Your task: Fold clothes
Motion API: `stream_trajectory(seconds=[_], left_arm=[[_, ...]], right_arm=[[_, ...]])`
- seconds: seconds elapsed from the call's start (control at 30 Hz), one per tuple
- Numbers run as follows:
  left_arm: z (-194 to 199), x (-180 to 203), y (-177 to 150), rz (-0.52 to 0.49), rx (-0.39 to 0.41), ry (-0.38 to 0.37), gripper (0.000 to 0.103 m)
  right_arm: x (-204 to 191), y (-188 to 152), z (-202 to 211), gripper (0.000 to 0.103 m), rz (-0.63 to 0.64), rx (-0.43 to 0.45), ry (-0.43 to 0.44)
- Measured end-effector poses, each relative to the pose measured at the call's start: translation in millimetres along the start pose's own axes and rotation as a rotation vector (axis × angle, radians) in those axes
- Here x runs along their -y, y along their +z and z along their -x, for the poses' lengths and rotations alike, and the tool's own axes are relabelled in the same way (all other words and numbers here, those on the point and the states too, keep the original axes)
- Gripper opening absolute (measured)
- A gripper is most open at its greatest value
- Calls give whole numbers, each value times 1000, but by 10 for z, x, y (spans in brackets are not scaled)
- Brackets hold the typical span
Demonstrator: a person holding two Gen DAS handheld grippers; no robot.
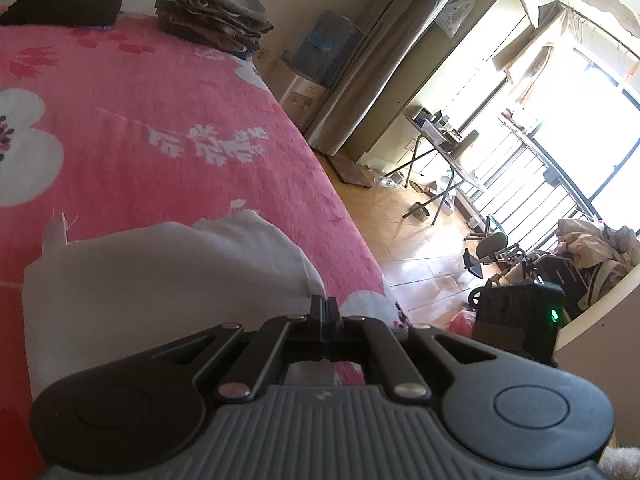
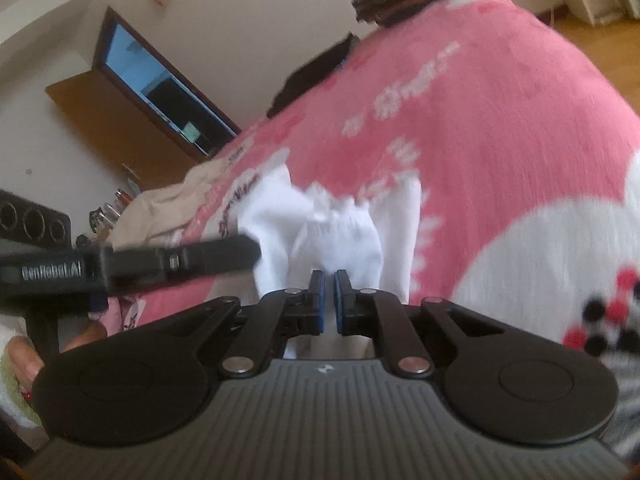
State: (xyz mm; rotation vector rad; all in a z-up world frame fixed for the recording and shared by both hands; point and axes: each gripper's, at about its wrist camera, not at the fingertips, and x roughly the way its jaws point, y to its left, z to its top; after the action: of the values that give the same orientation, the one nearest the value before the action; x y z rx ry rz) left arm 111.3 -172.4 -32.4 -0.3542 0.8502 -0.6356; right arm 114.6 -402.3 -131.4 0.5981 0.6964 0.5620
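A soft white cloth garment (image 1: 160,272) lay bunched on the pink flower-printed bedspread (image 1: 180,92), close to the bed's near edge. In the left wrist view it showed as a loose, rounded heap with a small tab sticking up at its far left corner. In the right wrist view the same white garment (image 2: 344,232) was gathered into ruffled folds at its top edge, though that picture was smeared.

The left black two-finger gripper (image 1: 325,312) had its fingers pressed together with no gap showing, their tips against the near edge of the white garment; whether cloth sat between them could not be made out. The right black two-finger gripper (image 2: 329,292), with blue pads (image 2: 319,292), stood slightly parted, a narrow slit between the pads, and the white garment lay just beyond its tips and under its frame; a pinch of cloth could not be confirmed. The left gripper's body crossed the right wrist view from the left, its tip touching the garment's left side, with a person's hand (image 2: 28,364) around its handle.

Farther along the bedspread from the white garment there were two piles: one stack of folded grey-brown clothes (image 1: 212,12) and one flat black folded item (image 1: 64,6), both at the far end by the wall.
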Motion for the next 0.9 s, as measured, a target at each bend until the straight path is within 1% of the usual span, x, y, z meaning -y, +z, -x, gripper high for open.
stream_trajectory(seconds=[0.1, 0.17, 0.3, 0.37, 0.43, 0.47, 0.5, 0.53, 0.57, 0.6, 0.63, 0.67, 0.7, 0.77, 0.83, 0.9], left_arm=[[-9, -1, -15, -8, -5, -1, 1], [-41, -16, -18, -5, -14, 1, 1], [-147, -49, -39, 3, -34, 13, 1], [-232, -65, -60, 5, -47, 18, 2], [-333, -87, -88, 5, -64, 26, 2], [-388, -101, -101, 7, -75, 32, 2], [-448, -120, -115, 11, -90, 41, 2], [-499, -140, -126, 17, -105, 48, 2], [-529, -161, -136, 25, -115, 52, 3], [-537, -178, -137, 35, -118, 52, 3], [-536, -194, -130, 45, -119, 47, 4], [-536, -208, -123, 54, -121, 41, 5], [-537, -222, -117, 61, -123, 35, 8], [-539, -248, -103, 75, -128, 22, 9], [-551, -279, -90, 95, -134, 10, 9], [-563, -305, -80, 113, -139, -1, 10]], right_arm=[[77, 109, -101, 6, -5, -16, 23], [168, 160, -188, 5, -50, -53, 58], [450, 250, -320, 1, -240, -108, 144], [550, 254, -303, 3, -336, -106, 179], [661, 220, -261, 4, -449, -76, 221], [716, 192, -229, 8, -505, -50, 255], [770, 163, -195, 17, -561, -23, 290], [825, 134, -161, 22, -616, 5, 325], [824, 120, -83, 28, -634, 30, 325], [812, 109, 5, 31, -644, 55, 316], [800, 98, 93, 32, -654, 80, 308], [723, 92, 214, 32, -612, 94, 278], [586, 77, 340, 32, -539, 85, 239], [291, 42, 592, 32, -386, 57, 159], [241, -62, 691, 31, -388, 53, 147], [216, -174, 775, 27, -406, 53, 141]])
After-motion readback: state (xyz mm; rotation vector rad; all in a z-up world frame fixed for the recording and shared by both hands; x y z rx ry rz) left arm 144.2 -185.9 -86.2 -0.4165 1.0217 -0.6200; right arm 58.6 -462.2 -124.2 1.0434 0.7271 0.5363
